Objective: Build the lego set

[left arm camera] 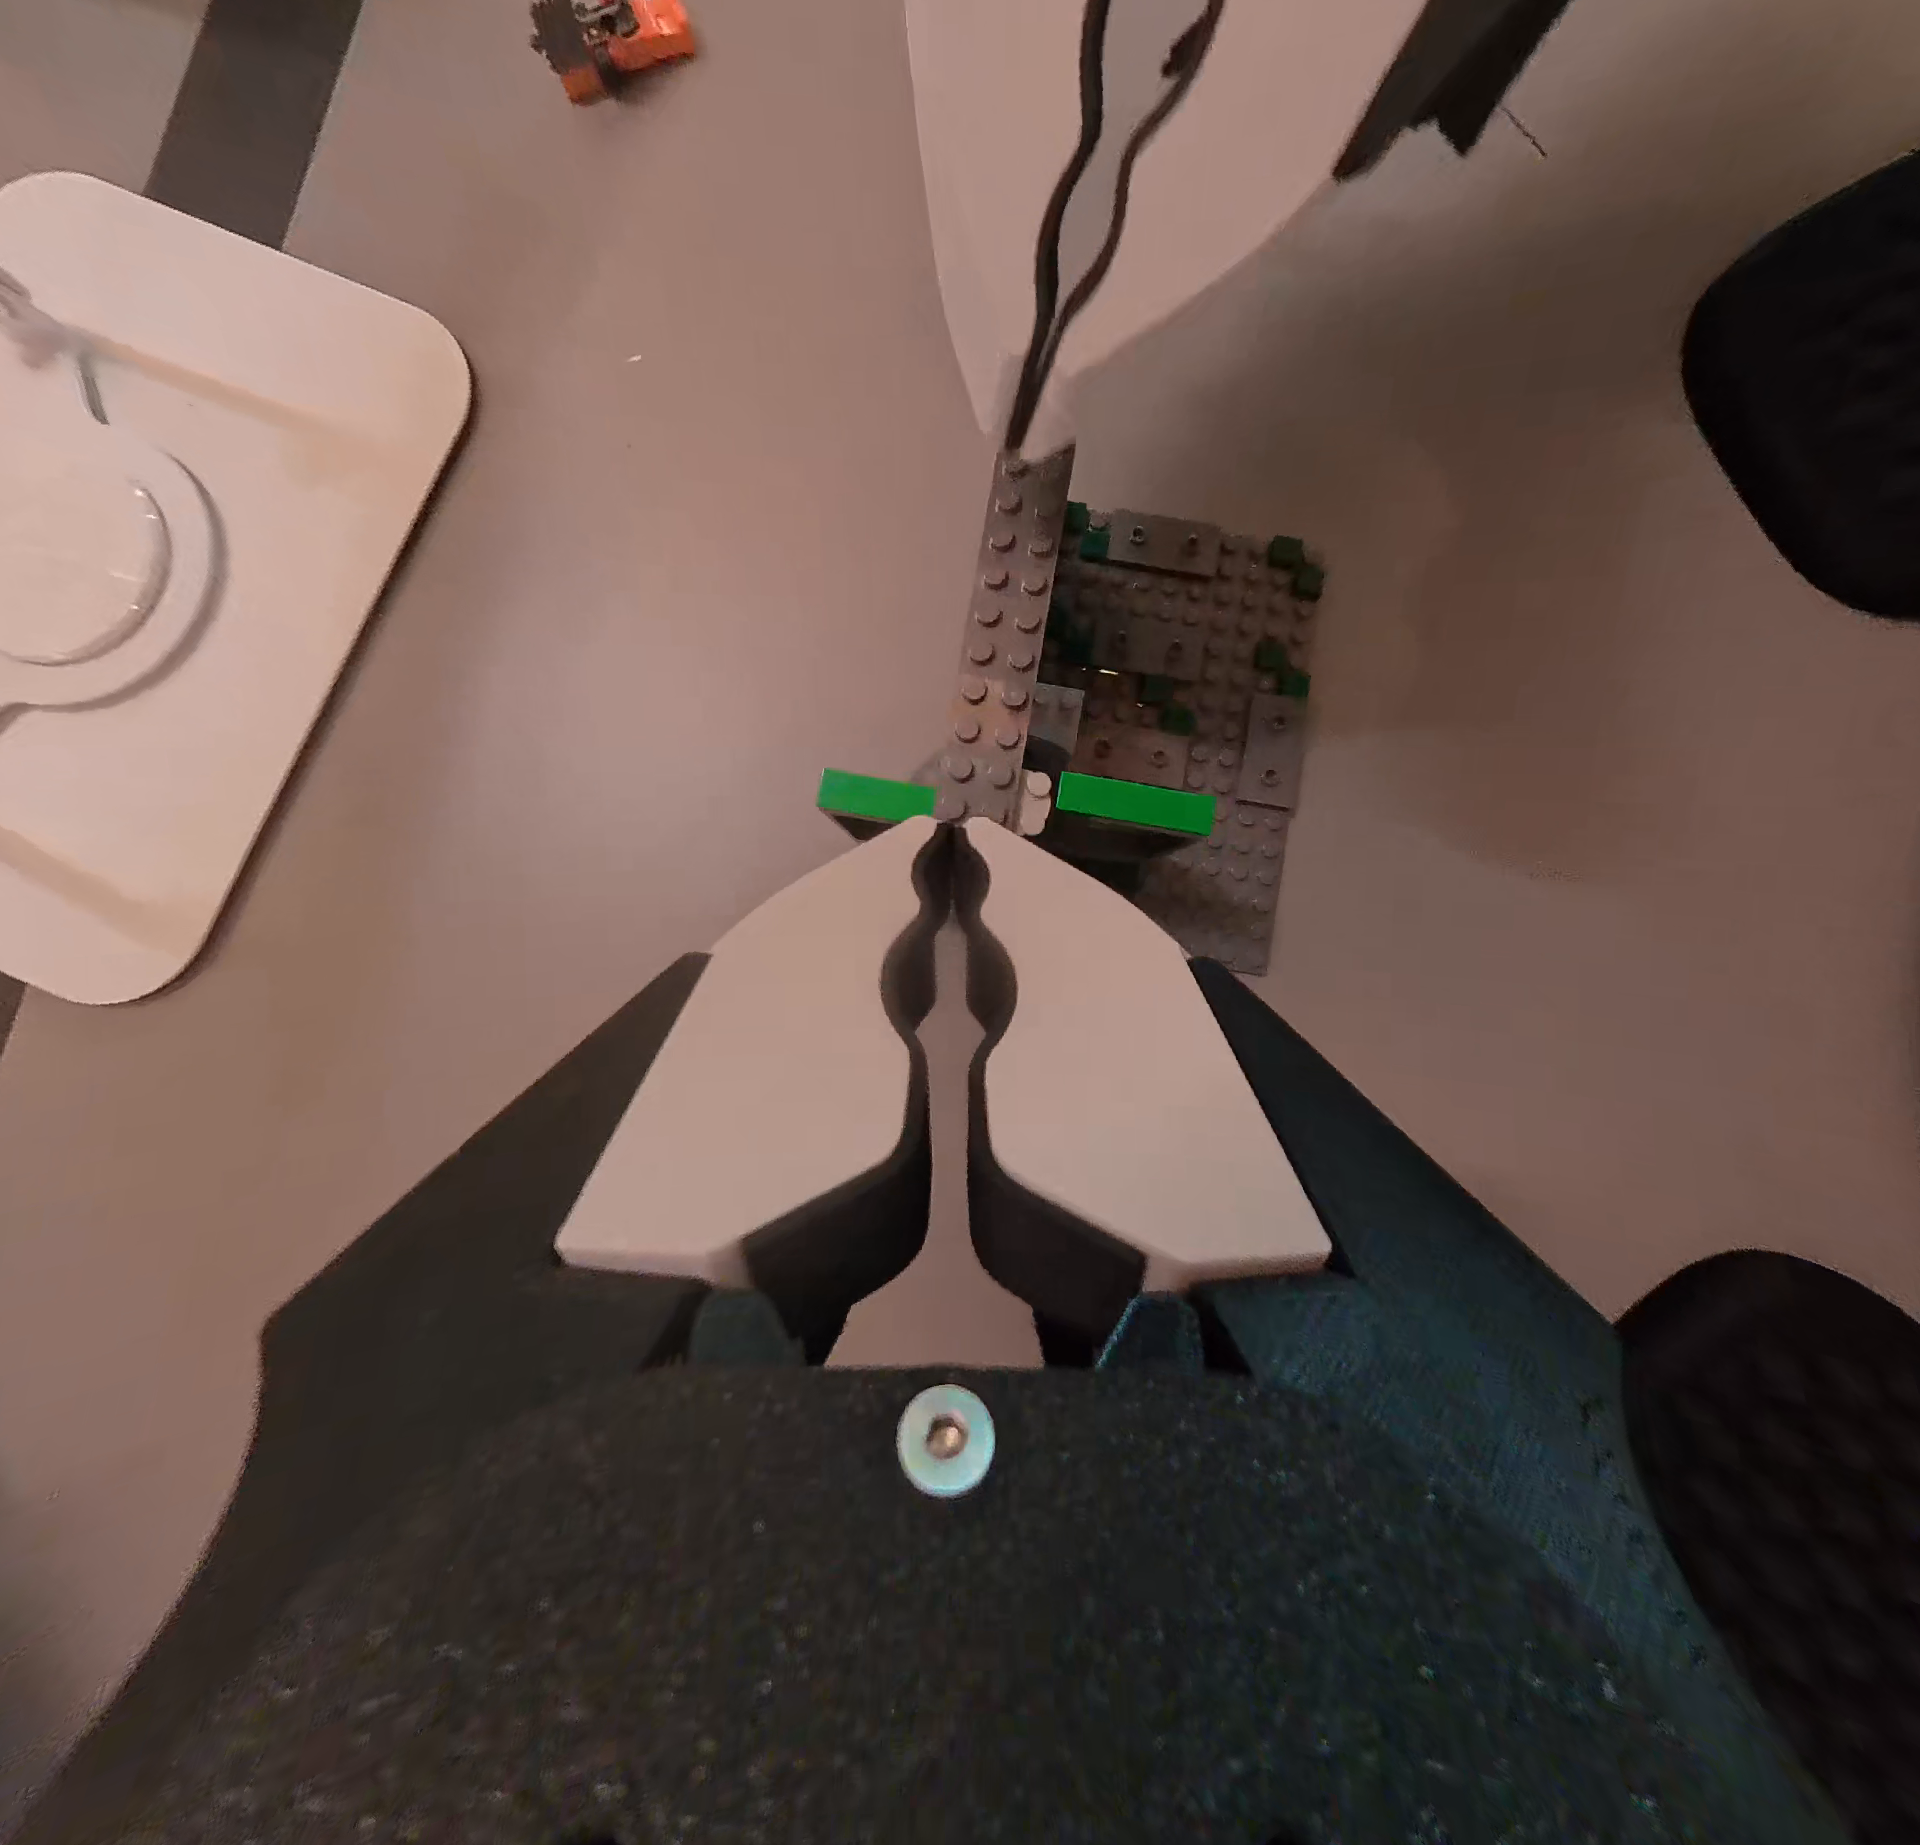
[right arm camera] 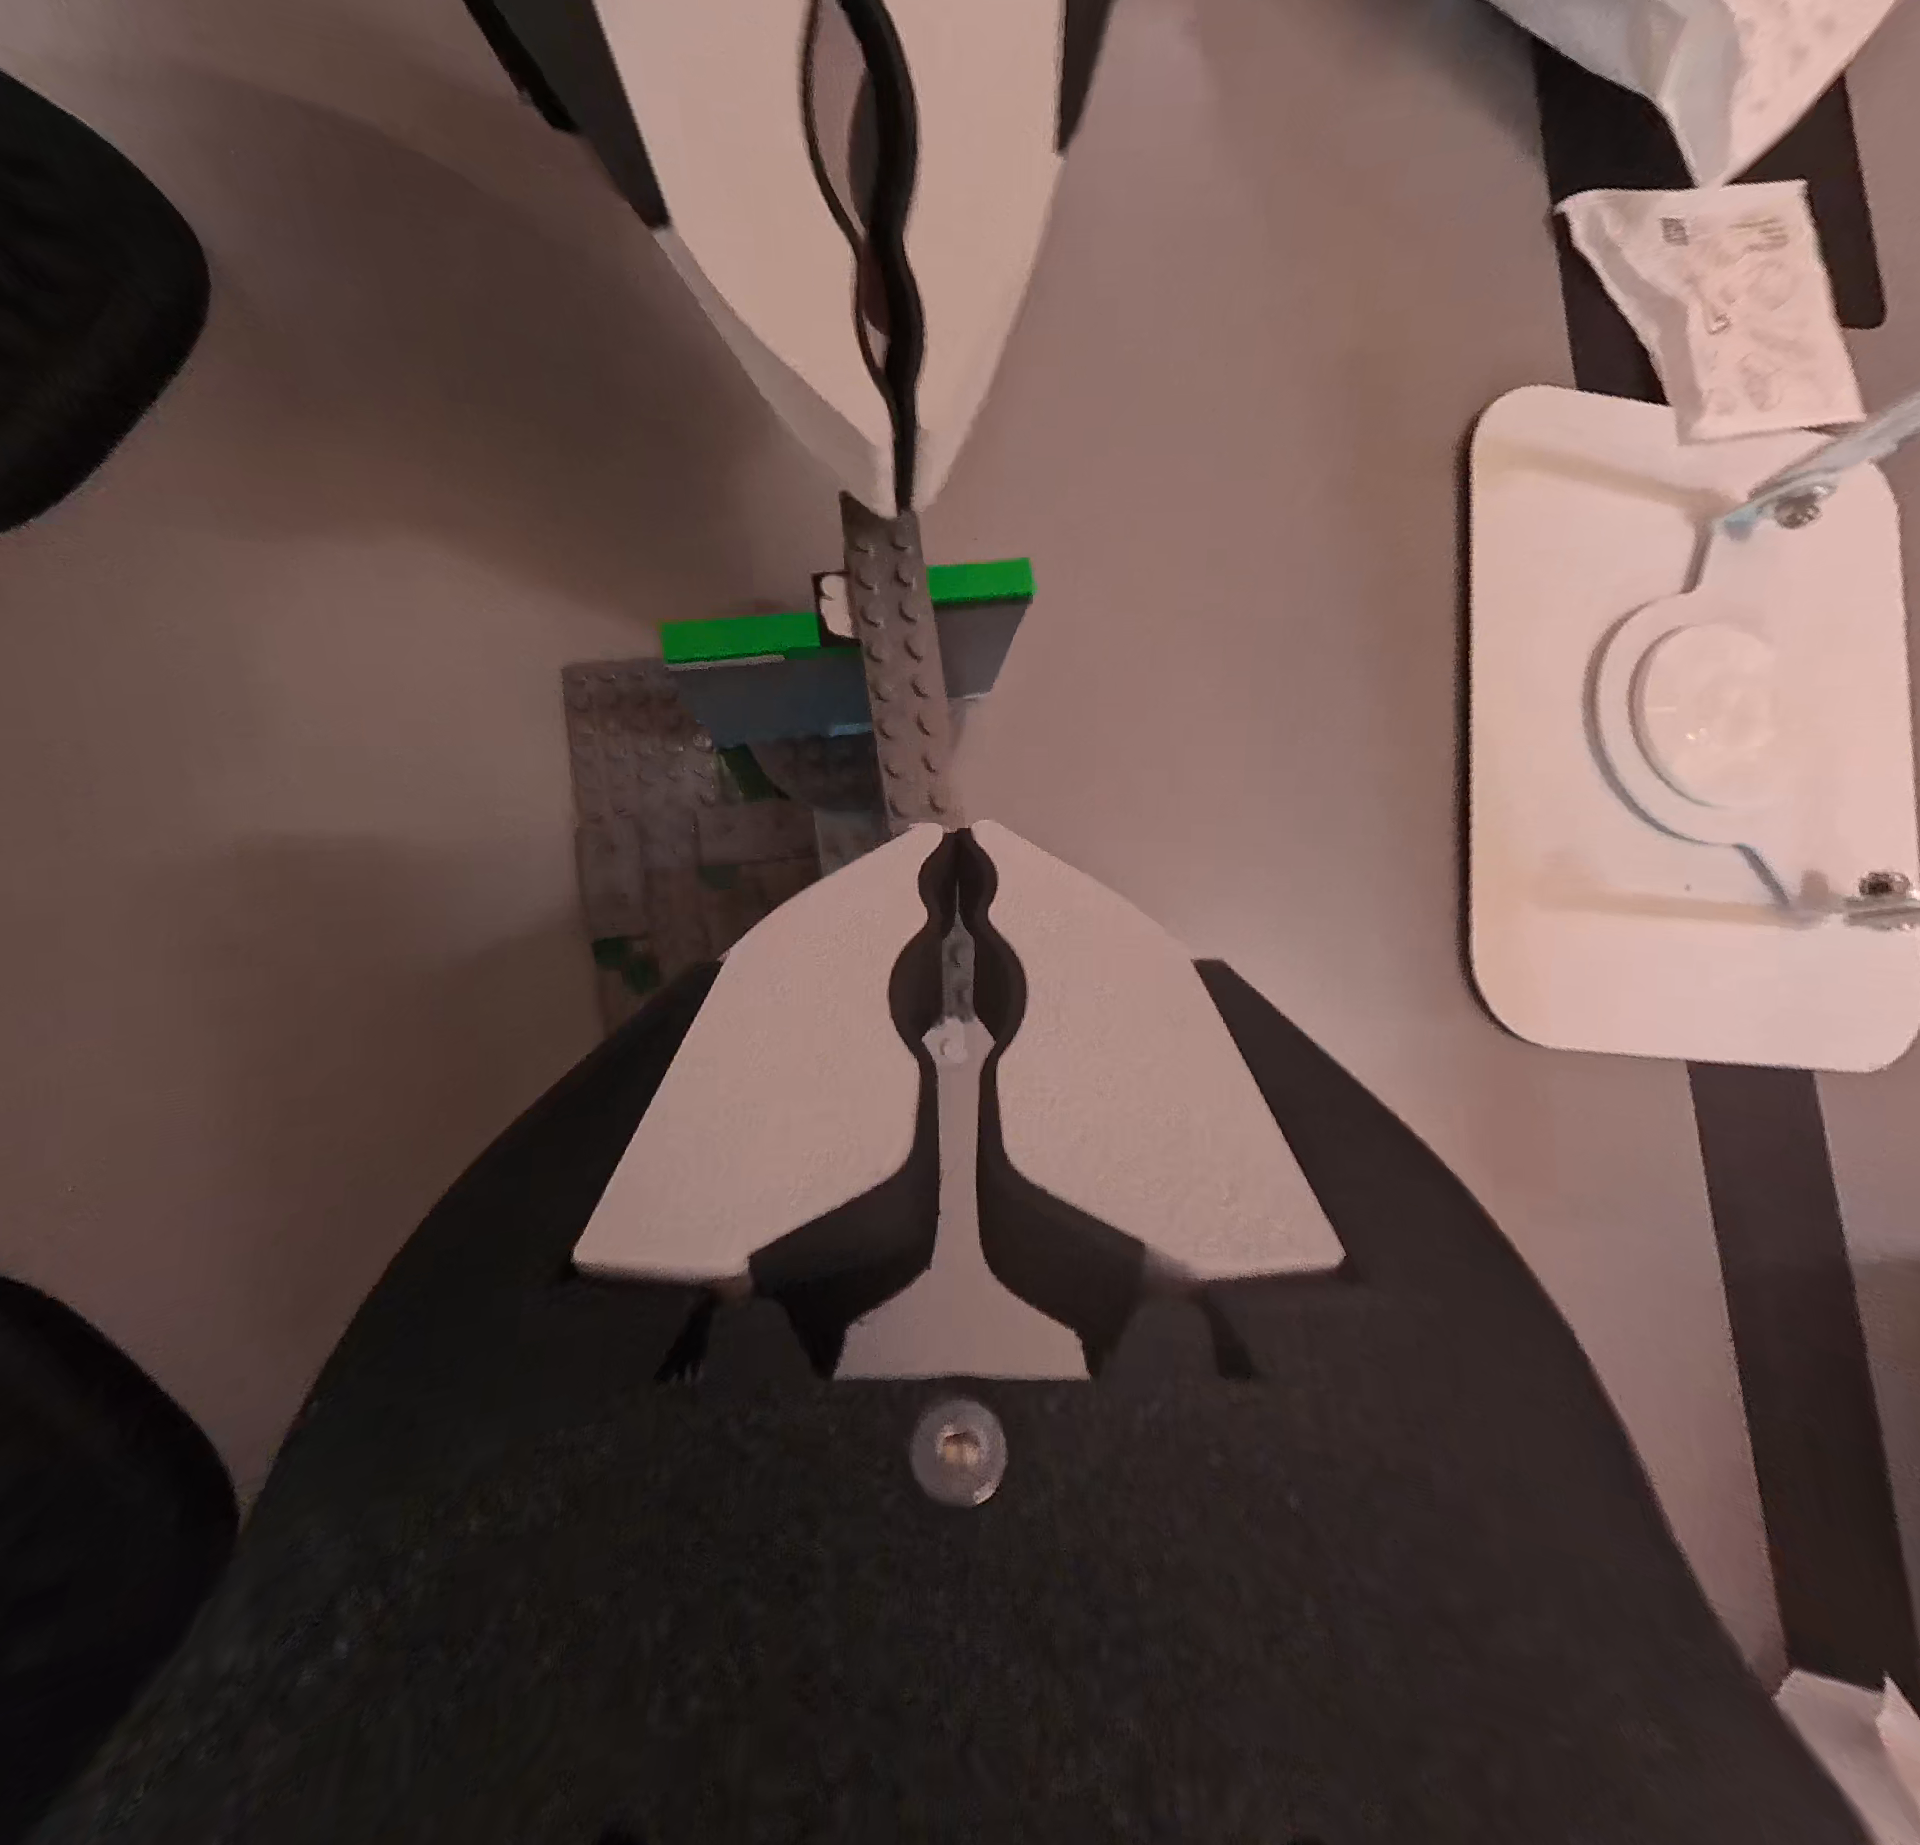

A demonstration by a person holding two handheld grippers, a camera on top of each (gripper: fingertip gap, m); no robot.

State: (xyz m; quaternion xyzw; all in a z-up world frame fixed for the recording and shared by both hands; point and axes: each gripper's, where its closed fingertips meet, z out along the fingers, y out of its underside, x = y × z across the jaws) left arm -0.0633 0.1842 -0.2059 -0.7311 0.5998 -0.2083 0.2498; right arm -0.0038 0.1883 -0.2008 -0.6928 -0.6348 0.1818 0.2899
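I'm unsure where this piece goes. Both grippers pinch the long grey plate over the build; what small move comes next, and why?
Probably lower it straight down. The left gripper and right gripper each clamp one end of the long grey plate, which hangs above the grey baseplate, crossing the green tiles, seemingly not yet seated.

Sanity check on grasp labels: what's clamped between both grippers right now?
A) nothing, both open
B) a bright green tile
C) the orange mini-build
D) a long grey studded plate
D: the long grey studded plate spans between the shut left gripper and the shut right gripper, each pinching one end.
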